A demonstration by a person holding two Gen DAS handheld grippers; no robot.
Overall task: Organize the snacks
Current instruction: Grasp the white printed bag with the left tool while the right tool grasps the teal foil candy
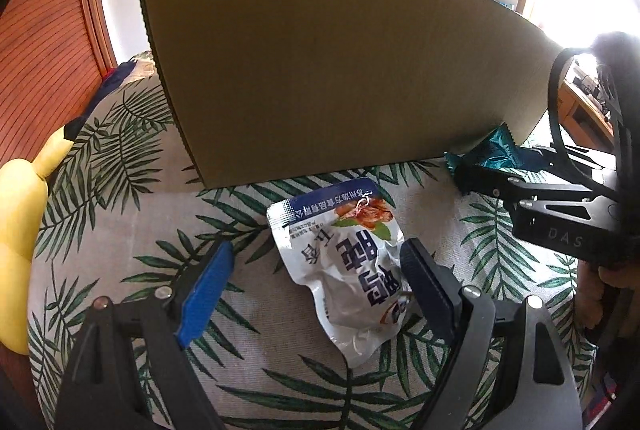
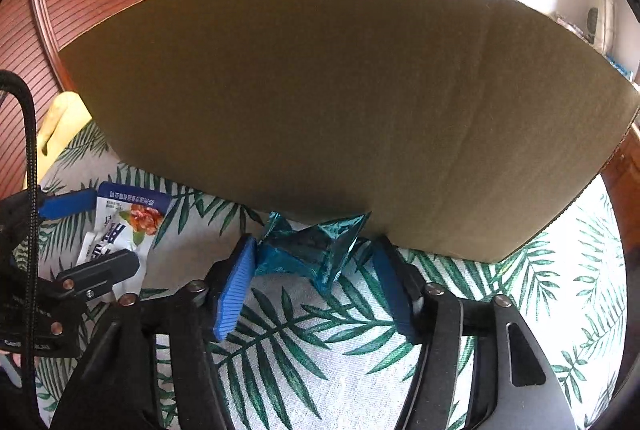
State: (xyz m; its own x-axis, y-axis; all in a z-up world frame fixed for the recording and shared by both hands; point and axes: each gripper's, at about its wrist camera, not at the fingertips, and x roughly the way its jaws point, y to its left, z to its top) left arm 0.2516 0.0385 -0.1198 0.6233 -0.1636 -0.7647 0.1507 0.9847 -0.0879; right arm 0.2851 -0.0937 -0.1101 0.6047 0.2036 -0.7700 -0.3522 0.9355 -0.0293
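My left tongs (image 1: 316, 294) stand wide over the white snack pouch (image 1: 344, 270), which lies flat on the leaf-print cloth (image 1: 120, 158) just in front of the cardboard box (image 1: 320, 70); the right-hand pad seems to rest at the pouch's edge, the other pad well clear, so nothing is gripped. My right tongs (image 2: 316, 290) are partly open around the teal foil packet (image 2: 316, 250), which leans against the foot of the box wall; one pad touches its crinkled corner, the other stands apart.

Risks, as I judge them: the teal packet is slick, creased foil with pointed corners, so a pinch on one corner could let it slip out or slide under the box edge. The pouch is smooth, puffy plastic; a one-sided close would likely push it along the cloth rather than lift it. The box wall is tall plain corrugated card, so a low carry could knock against it. The cloth is soft and may bunch.
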